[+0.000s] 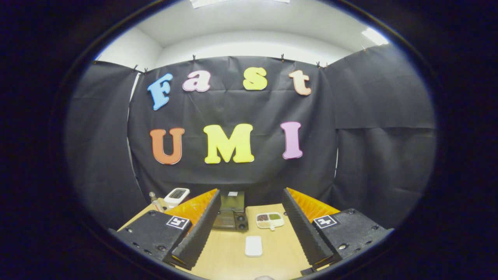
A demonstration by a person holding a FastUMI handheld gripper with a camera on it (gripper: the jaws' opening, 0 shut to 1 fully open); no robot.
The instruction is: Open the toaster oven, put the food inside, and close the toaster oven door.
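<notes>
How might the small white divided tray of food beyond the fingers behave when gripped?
The small white divided tray looks shallow and rigid, so probably light. Its loose-looking fillings could spill if tilted. The open gripper would likely need its thin rim.

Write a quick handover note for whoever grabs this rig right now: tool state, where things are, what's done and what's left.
Tool: open, holding nothing, raised above the wooden table.
Toaster oven: at the table's far end, beyond the fingers, door apparently closed.
Food tray: a white divided dish just right of the oven, with dark and green portions, untouched.
A flat white object lies on the table between the fingers, nearer than the tray.
Done: nothing yet, by the look of it.
Left: open the oven door, put the food inside, close the door.
</notes>
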